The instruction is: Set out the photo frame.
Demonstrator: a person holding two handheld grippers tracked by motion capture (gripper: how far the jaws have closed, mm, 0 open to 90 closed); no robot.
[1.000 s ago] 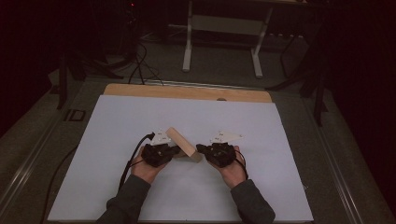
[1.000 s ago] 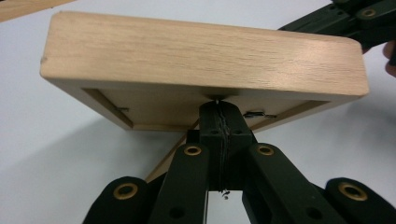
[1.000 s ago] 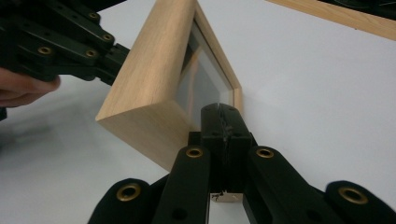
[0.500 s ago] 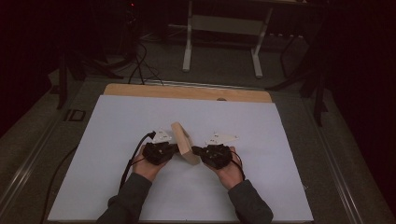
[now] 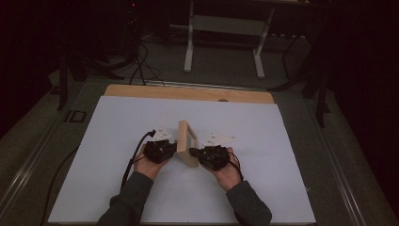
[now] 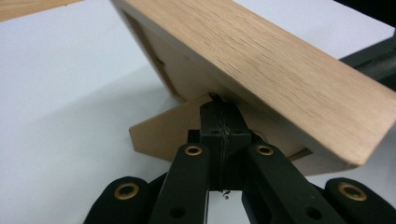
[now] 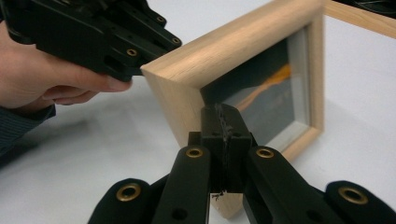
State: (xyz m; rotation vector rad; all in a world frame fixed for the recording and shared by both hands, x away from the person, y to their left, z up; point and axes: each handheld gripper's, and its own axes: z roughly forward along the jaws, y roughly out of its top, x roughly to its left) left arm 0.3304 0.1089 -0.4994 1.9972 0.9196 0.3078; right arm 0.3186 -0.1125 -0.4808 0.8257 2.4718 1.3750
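Observation:
A light wooden picture frame [image 5: 187, 143] stands on edge on the white mat [image 5: 282, 141], between my two grippers. My left gripper [image 5: 174, 149] is shut, and its tips touch the frame's back [image 6: 261, 60] just above the fold-out stand [image 6: 163, 133]. The closed tips [image 6: 219, 100] hold nothing. My right gripper [image 5: 193, 152] is also shut. Its tips [image 7: 223, 112] rest against the frame's front [image 7: 224, 51] at the near corner, beside the dark glazed picture [image 7: 266, 93]. The left gripper [image 7: 154, 42] and its hand [image 7: 46, 79] appear behind the frame in the right gripper view.
The mat covers a wooden tabletop whose bare strip [image 5: 188, 92] runs along the far edge. Cables [image 5: 141, 66] and the metal legs of a stand [image 5: 226, 42] are on the dark floor beyond. A cable [image 5: 134, 155] trails from the left gripper.
The frame has turned from a slant to pointing straight away from the person. The right gripper has edged left toward it; the left gripper has stayed put.

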